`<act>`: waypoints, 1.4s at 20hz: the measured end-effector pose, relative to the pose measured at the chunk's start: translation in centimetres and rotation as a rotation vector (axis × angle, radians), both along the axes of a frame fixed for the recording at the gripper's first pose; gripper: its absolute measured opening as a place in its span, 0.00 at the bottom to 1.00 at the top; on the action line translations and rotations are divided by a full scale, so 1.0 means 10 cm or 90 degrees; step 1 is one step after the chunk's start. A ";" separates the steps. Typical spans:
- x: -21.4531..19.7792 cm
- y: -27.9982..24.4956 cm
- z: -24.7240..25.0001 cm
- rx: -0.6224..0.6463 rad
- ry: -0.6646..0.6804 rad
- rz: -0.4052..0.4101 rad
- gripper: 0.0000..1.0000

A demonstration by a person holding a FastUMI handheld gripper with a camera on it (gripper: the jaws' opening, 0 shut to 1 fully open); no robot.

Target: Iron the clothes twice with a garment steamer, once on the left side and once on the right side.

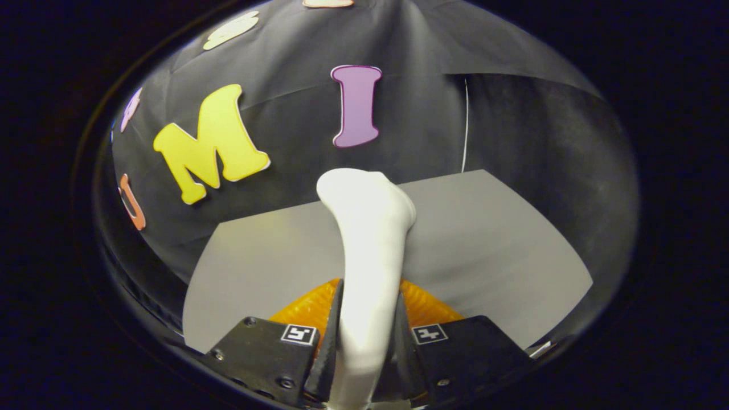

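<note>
The gap between the gripper (pixel 364 347) fingers is filled by the clamped steamer (pixel 370 250); open grey desk (pixel 501 245) is seen beyond, bounded by the cloth wall (pixel 512 125).

Setting: a recording booth, staged rather than lived in. Walls of black cloth (pixel 433 119), draped and creased, are hung behind and to the side of a bare grey table (pixel 490 239), whose far edge is met by the cloth.
</note>
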State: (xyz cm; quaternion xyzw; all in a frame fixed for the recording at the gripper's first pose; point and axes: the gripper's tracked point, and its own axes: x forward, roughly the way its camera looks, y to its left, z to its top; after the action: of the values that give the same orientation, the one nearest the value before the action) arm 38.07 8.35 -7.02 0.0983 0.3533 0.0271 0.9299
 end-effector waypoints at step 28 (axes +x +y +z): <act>-2.31 2.14 2.45 0.016 -0.496 0.070 0.39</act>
State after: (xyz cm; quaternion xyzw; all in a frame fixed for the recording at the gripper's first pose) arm 14.99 29.78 17.46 0.0730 -0.0219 0.1165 0.9903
